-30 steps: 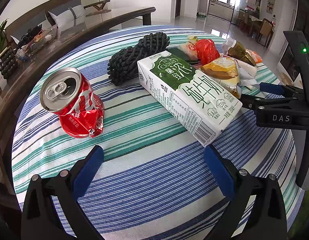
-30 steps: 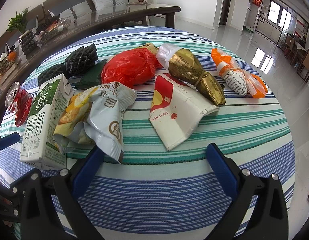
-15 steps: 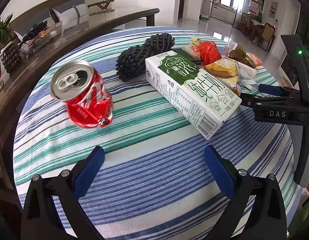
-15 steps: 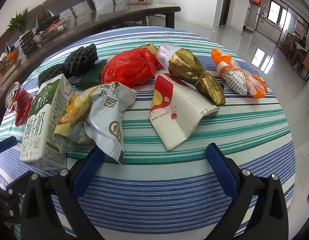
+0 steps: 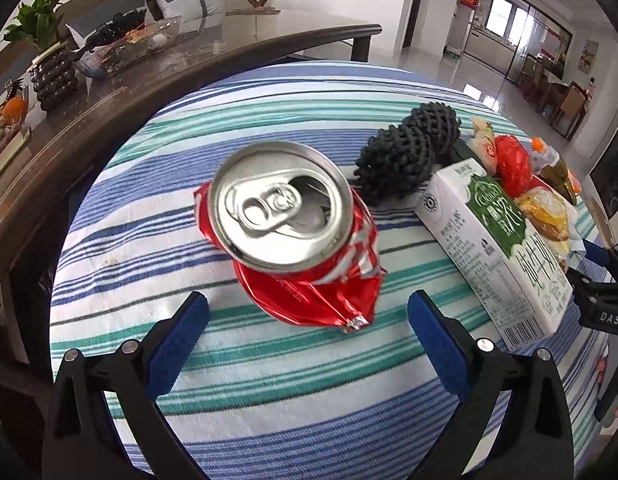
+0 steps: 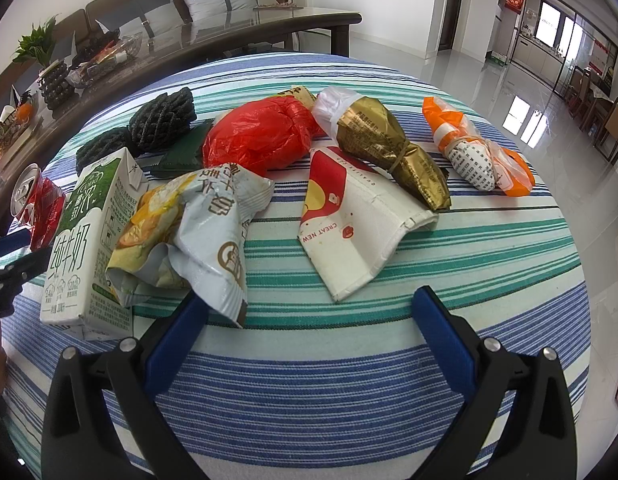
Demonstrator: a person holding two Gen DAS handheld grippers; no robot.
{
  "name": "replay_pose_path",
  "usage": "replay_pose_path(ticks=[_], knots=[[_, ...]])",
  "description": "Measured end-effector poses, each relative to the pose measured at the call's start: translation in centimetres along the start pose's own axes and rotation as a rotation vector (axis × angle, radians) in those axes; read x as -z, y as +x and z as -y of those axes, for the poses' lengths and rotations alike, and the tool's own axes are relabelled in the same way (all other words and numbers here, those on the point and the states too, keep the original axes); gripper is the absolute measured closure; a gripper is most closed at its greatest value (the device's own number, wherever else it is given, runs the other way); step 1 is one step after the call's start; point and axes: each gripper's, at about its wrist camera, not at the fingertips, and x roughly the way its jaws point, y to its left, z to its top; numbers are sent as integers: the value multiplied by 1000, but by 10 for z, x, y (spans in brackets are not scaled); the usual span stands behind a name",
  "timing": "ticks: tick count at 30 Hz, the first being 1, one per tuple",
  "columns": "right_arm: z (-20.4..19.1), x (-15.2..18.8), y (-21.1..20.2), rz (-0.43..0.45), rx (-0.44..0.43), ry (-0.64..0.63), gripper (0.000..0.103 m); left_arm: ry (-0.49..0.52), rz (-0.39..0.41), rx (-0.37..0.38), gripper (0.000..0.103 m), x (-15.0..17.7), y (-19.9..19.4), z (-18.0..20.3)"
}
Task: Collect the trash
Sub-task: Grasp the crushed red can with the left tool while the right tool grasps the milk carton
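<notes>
A crushed red soda can (image 5: 293, 236) stands on the striped round table (image 5: 269, 380), just ahead of my open, empty left gripper (image 5: 305, 320); it also shows in the right wrist view (image 6: 37, 204). A green-and-white milk carton (image 5: 497, 240) lies to its right, also seen in the right wrist view (image 6: 93, 240). My right gripper (image 6: 309, 320) is open and empty, in front of a crumpled snack bag (image 6: 189, 236) and a flattened red-and-white paper cup (image 6: 357, 228). Behind lie a red plastic bag (image 6: 261, 140), a gold wrapper (image 6: 389, 144) and an orange bag (image 6: 481, 152).
Two black foam fruit nets (image 5: 409, 152) lie behind the can, also visible from the right wrist (image 6: 149, 128). A dark wooden table (image 5: 89, 120) with a plant and a glass tray stands to the left. Tiled floor lies to the right (image 6: 529, 80).
My left gripper has swung left and moved closer to the can, which now sits centred and large between the fingers. The right gripper has not moved.
</notes>
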Motion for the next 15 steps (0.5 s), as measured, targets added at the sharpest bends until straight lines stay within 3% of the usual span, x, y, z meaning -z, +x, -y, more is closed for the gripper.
replay_pose_path(ticks=[5, 10, 12, 15], knots=[[-1, 3, -2, 0, 8, 13, 5, -9, -18, 6, 4, 1, -4, -28], [0, 4, -3, 1, -3, 10, 5, 18, -26, -55, 4, 15, -13, -69], [4, 15, -14, 5, -14, 21, 5, 20, -32, -38, 4, 19, -19, -81], [-1, 35, -46, 36, -41, 11, 5, 34, -15, 55, 5, 19, -30, -82]])
